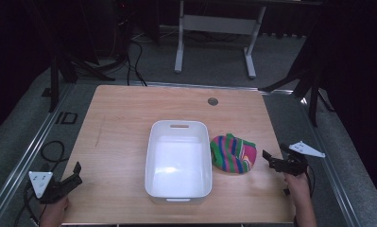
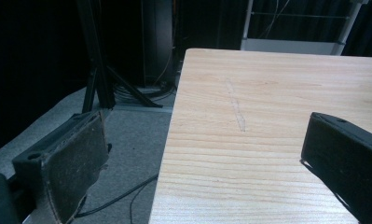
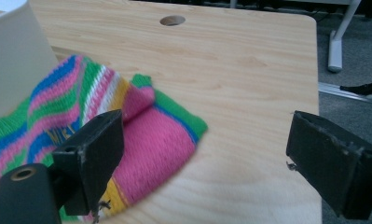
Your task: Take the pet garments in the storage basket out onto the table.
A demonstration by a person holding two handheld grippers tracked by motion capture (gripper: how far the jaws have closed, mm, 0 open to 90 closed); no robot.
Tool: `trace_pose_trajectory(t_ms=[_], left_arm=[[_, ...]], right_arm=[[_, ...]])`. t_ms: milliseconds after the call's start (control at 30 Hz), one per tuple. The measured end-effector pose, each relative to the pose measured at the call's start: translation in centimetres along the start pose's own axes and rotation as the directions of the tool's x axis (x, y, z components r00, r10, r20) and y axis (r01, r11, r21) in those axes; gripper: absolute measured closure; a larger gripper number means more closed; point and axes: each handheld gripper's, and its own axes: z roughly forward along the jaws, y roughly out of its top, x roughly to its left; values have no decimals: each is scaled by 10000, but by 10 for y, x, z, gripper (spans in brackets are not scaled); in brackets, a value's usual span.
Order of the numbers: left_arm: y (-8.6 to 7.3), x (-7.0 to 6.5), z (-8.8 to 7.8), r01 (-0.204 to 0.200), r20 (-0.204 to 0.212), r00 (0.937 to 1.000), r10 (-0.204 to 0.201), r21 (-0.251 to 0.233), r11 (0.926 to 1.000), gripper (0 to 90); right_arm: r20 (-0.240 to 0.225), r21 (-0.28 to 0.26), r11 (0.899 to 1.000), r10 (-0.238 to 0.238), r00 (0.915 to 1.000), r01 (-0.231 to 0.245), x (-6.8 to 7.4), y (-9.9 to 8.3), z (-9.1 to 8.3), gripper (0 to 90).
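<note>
A white bin [image 1: 178,161], rectangular with rounded corners and a slot handle in its far wall, sat upright and empty near the table's middle. A striped knit hat [image 1: 233,153] lay crumpled on the wood just right of the bin, touching or nearly touching its wall. Stripes were pink, green, blue, yellow and white. In the right gripper view the hat [image 3: 141,135] showed a folded-over pink section with a green edge.
</note>
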Motion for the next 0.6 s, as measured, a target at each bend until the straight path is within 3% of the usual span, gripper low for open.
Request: trace_pose_trajectory(t_ms=[133,333,400,600], left_arm=[[0,0,0,22,-20,10000,-22,-29,10000,9],[0,0,0,8,-10,10000,-8,-16,10000,9],[0,0,0,5,-13,10000,-5,-22,10000,9],[0,0,0,-7,-11,10000,7,-17,10000,9]], right_arm=[[230,-107,9999,55,9997,-53,-4,-12,-4,112],[496,-761,9962,473,9976,-434,-10,-34,-17,112],[872,-993,9938,581,9945,-494,-8,-42,-24,113],[1285,-992,9939,611,9898,-485,-7,-52,-29,113]])
